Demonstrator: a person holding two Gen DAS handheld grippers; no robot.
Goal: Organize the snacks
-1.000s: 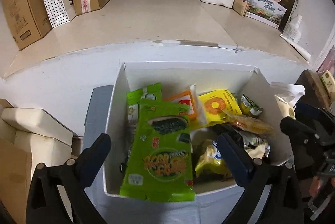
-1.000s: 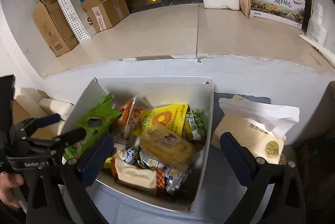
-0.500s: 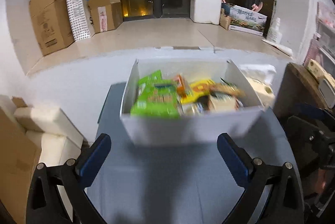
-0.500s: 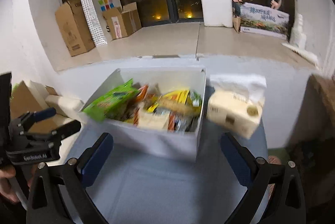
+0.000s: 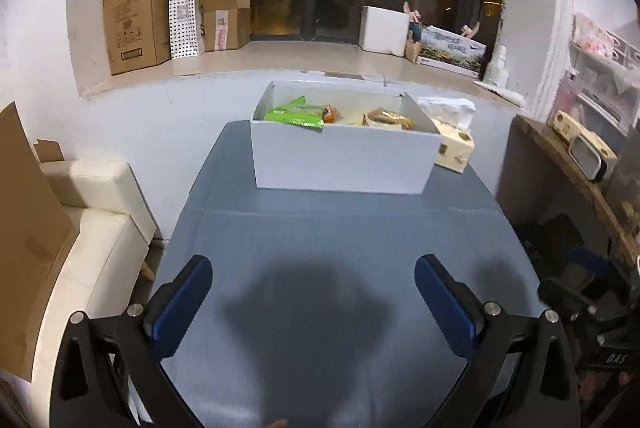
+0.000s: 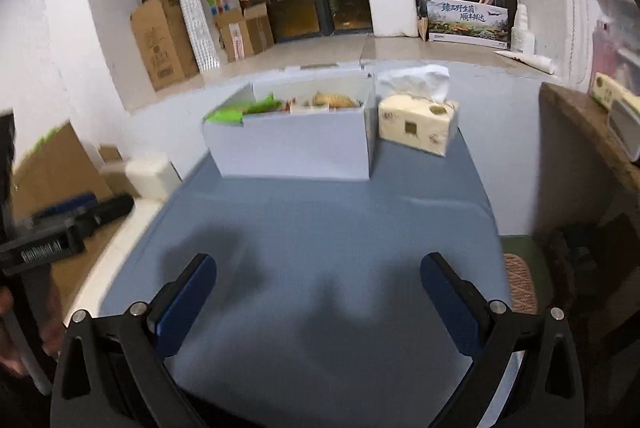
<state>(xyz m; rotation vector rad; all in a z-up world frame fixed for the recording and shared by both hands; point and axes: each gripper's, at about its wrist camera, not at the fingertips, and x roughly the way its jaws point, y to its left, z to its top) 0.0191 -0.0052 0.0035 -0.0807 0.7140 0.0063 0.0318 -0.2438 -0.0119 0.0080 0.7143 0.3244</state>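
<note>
Blue table (image 5: pixel 332 236) with a dark window behind it, pretty ordinary room. White box (image 5: pixel 344 164) sits at the table's far end, stuffed with snacks: a green packet (image 5: pixel 296 114) pokes over the box's front-left rim, and a brown packet (image 5: pixel 386 118) lies further right inside. Tissue pack (image 6: pixel 418 124) is just beside the box's right wall. Cardboard boxes (image 5: pixel 134 16) stand on the ledge behind the box, off to the left. Left gripper (image 5: pixel 312 284) and right gripper (image 6: pixel 318 280) both hover over bare table well short of the box, fingers spread wide, nothing in them.
</note>
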